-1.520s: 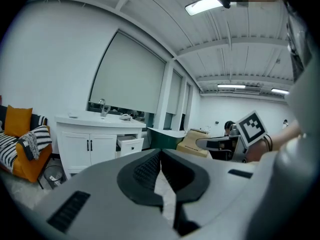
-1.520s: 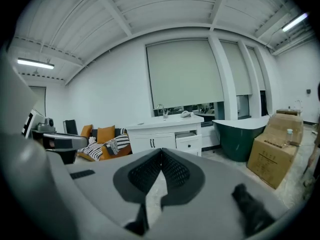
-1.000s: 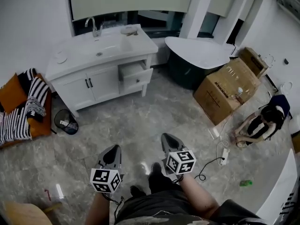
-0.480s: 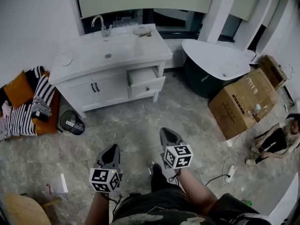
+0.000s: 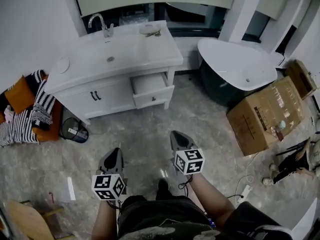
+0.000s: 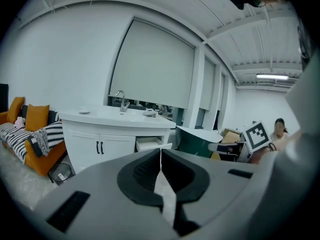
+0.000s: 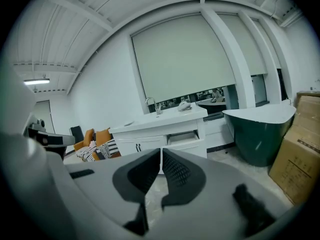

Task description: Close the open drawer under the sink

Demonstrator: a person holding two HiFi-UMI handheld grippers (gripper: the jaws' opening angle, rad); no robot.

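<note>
A white vanity (image 5: 117,86) with a sink (image 5: 111,59) stands against the far wall. Its right-hand drawer (image 5: 152,90) is pulled out, with the white front tilted toward me; the drawer (image 6: 150,144) (image 7: 184,138) shows in both gripper views too. My left gripper (image 5: 114,157) (image 6: 160,152) and right gripper (image 5: 178,138) (image 7: 161,153) hang low over the marble floor, well short of the vanity, both pointing toward it. Each is shut with nothing between its jaws.
An orange sofa with striped cushions (image 5: 25,109) sits left of the vanity, a small black bin (image 5: 72,131) beside it. A dark green tub (image 5: 240,71) and cardboard boxes (image 5: 267,114) stand to the right. A cable and power strip (image 5: 245,191) lie on the floor.
Both grippers and the camera have moved forward toward the vanity, which now looks larger and nearer. The jaws stayed shut.
</note>
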